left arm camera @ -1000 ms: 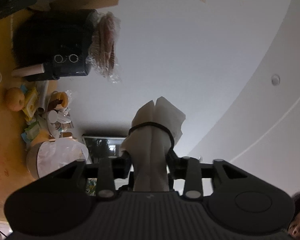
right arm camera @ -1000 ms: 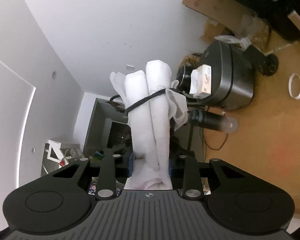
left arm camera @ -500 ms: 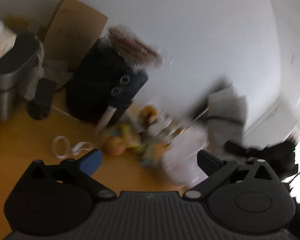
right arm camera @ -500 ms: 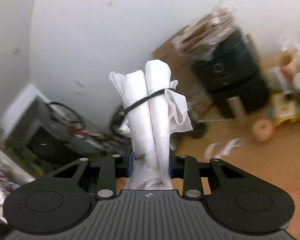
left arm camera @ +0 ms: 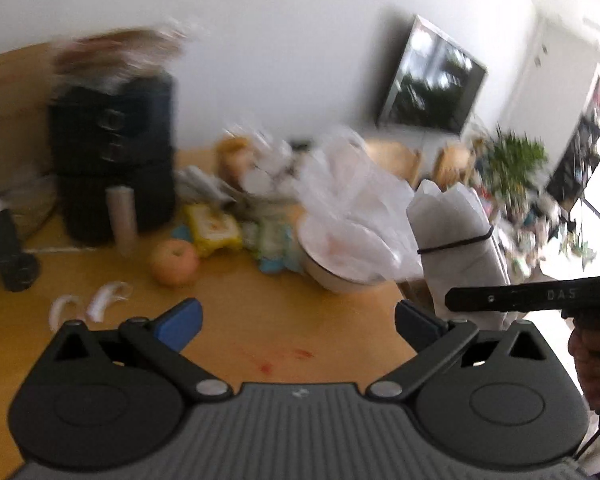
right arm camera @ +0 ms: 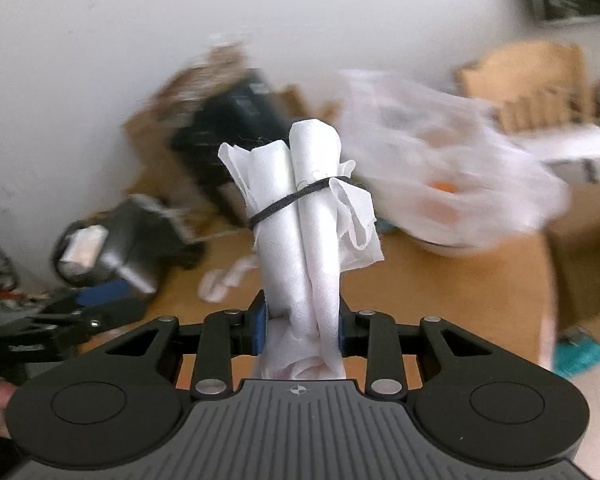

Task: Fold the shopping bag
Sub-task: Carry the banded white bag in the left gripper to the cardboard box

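The shopping bag [right arm camera: 300, 216] is a white rolled bundle bound by a black elastic band [right arm camera: 288, 202]. My right gripper [right arm camera: 302, 324] is shut on its lower end and holds it upright above the wooden table [right arm camera: 440, 280]. In the left wrist view the same bundle [left arm camera: 456, 240] stands at the right, held in the right gripper [left arm camera: 532, 300]. My left gripper [left arm camera: 296, 320] is open and empty over the table [left arm camera: 280, 340], left of the bundle. It also shows in the right wrist view [right arm camera: 80, 312] at the lower left.
On the table stand a black air fryer [left arm camera: 112, 160], an apple [left arm camera: 174, 268], yellow and blue packets [left arm camera: 216, 232], a bowl covered by a clear plastic bag [left arm camera: 352, 232] and white paper scraps [left arm camera: 88, 304]. A wall screen [left arm camera: 432, 80] hangs behind. A silver cooker [right arm camera: 112, 240] stands at the left.
My left gripper has let go of the bundle, opened and swung down and left toward the table. My right gripper keeps the bundle and has turned from the wall toward the table.
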Motion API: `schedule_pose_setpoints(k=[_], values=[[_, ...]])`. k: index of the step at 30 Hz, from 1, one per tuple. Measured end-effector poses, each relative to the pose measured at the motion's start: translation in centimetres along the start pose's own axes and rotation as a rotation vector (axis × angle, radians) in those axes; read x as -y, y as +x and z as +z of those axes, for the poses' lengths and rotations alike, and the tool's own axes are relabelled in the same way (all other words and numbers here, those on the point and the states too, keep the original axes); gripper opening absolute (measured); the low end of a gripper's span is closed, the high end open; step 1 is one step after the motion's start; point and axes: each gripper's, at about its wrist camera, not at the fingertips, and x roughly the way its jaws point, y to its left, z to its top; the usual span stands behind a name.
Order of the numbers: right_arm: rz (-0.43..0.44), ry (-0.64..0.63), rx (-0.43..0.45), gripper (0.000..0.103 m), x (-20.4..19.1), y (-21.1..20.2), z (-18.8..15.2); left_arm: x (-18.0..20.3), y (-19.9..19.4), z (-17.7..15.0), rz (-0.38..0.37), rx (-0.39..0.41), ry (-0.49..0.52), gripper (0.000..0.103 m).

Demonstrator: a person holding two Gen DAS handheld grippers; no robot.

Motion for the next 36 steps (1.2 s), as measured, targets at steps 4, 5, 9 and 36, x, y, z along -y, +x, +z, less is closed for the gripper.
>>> schedule_pose_setpoints(k=[4, 5, 9, 36], values=[[-0.149, 0.07, -0.024, 0.029, 7.7, -2.6, -0.2, 6.2, 5.6, 0.8, -0.053, -0.136, 0.043, 0.102], [-0.197, 0.093, -0.033, 0.029, 10.1, -3.5, -0.2, 7.9, 7.0, 1.1, -0.069, -0.163, 0.053, 0.102], [-0.333, 0.119, -0.079, 0.03, 16.5, -5.5, 0.2, 13.8, 11.2, 2.3, -0.102, -0.221, 0.08, 0.102], [-0.41, -0.003, -0.391, 0.031, 35.7, 12.0, 4.9, 27.3, 29.3, 6.2, 0.008, -0.465, 0.152, 0.103]])
